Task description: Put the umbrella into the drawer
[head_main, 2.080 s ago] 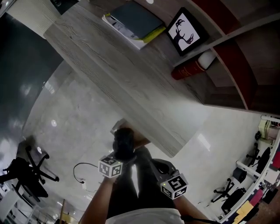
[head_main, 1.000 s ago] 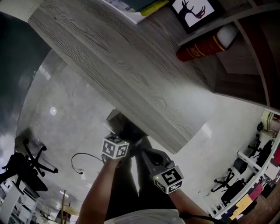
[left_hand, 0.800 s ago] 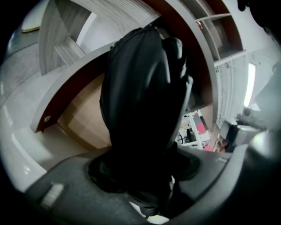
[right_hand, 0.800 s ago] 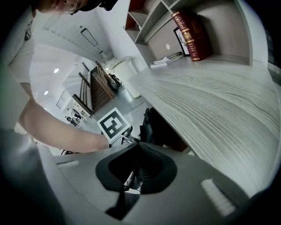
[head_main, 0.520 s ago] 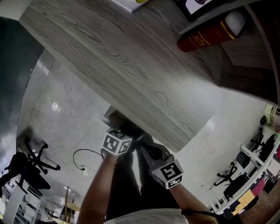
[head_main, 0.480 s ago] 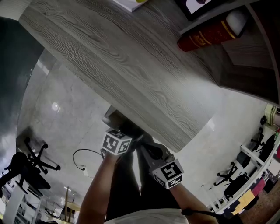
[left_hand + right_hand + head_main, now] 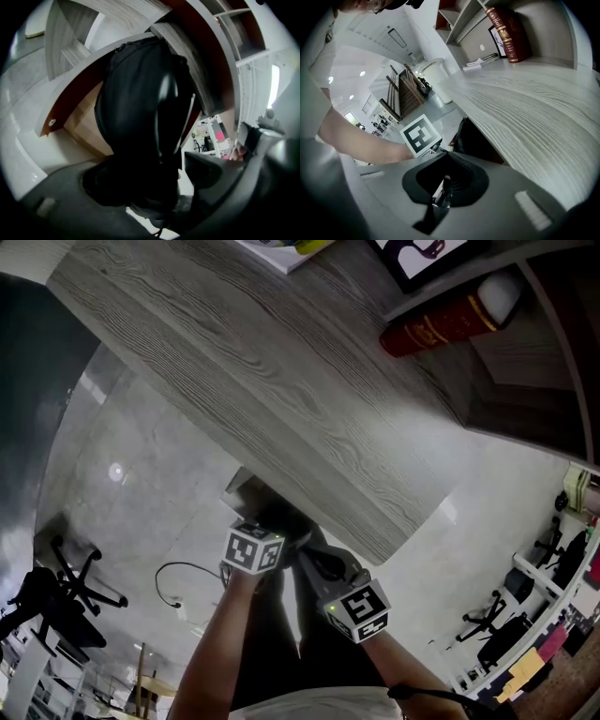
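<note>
Black, glossy folded umbrella; woodgrain drawer

Umbrella: black, folded, fabric bunched; far end at the mouth of the drawer. Drawer: open, pale wooden inside, pulled out just beneath the grey desk top.

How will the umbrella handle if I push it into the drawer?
Likely soft: the umbrella shows bulging, creased black fabric, so it may squash, not slide. Being rounded, it could roll in the drawer. The left tongs have just been opening around it, so it may slump.
</note>
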Available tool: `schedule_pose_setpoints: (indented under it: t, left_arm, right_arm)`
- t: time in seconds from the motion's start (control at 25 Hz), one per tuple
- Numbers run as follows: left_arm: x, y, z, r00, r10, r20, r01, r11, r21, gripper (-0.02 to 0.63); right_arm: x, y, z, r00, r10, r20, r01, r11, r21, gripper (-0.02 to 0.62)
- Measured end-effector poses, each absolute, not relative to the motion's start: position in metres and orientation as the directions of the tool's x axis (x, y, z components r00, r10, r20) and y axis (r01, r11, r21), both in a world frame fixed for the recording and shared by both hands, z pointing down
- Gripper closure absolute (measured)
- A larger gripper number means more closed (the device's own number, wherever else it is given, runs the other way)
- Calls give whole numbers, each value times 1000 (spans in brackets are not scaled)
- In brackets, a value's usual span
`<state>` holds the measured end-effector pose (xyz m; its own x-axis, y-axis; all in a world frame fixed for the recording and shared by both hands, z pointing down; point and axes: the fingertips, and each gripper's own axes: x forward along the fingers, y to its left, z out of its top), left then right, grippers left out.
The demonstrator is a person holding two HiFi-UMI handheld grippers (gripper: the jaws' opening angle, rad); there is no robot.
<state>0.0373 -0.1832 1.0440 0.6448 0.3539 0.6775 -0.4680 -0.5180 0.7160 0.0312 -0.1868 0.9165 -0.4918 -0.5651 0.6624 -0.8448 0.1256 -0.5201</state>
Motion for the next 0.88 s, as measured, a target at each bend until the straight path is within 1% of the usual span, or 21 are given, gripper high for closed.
schedule_pose_setpoints:
  t: [0.2,0.36,0.48,0.64,0.88]
  left_arm:
    - [37,-186,1042,640,333,692,-465,-550,694,185]
    - [28,-192,1031,639,304,707,-483,-557,676,176]
    - [20,-194,1015,625,305,719,-480,-576,662,176]
    - [17,-208,983,642,273,717,-476,-591,651,176]
    - [16,-208,929,693,253,676,-441,-593,674,196]
  right_arm:
    - [29,-187,917,-484,-570,664,-850,126,-512,589]
    - [23,-185,906,-479,-572,665,-854,127,-505,589]
    - [21,-189,887,-471,-590,656,-857,129,-500,589]
    - [23,-202,854,-449,-627,637,-868,135,-479,589]
    - [21,-207,810,-417,-668,616,-876,113,-469,589]
